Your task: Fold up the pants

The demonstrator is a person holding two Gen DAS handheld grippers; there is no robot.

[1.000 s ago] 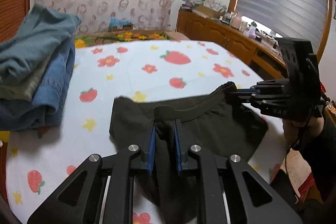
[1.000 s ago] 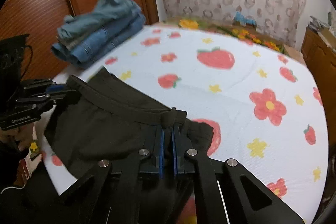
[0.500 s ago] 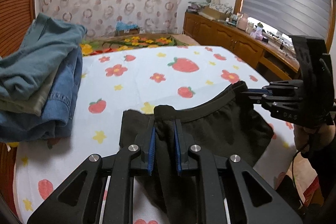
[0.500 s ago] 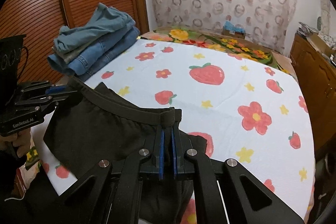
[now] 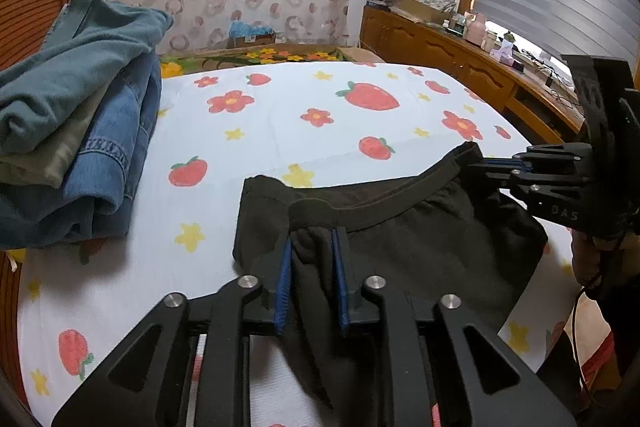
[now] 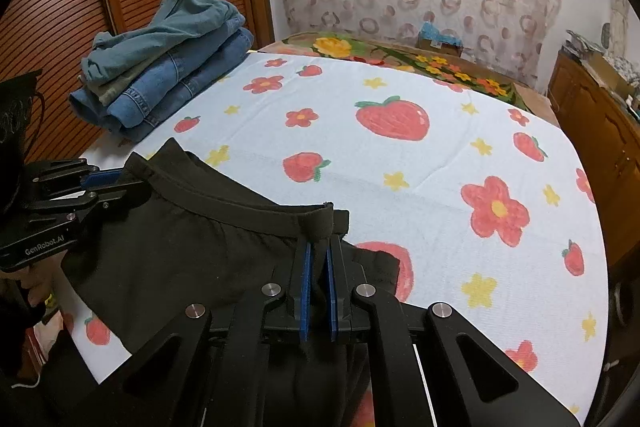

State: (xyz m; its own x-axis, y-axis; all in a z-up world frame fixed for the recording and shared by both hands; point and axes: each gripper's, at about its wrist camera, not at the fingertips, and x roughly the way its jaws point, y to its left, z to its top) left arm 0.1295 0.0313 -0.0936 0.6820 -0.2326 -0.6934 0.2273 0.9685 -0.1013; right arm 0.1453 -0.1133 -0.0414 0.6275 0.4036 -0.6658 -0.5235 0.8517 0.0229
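Black pants [image 5: 420, 251] held up by the waistband over the strawberry-print sheet [image 5: 280, 115], one gripper at each end.

The left gripper [image 5: 310, 247] has its blue pads nearly together, pinching a bunched fold of the waistband; the right gripper [image 6: 318, 251] is clamped the same way on the waistband's other end. Between them the band hangs in a shallow curve, and the rest of the fabric drapes toward the sheet's near edge, possibly resting on it, though the fisheye makes that hard to judge. A stack of folded jeans [image 6: 168, 67] sits at the sheet's far-left corner, well apart from the pants.
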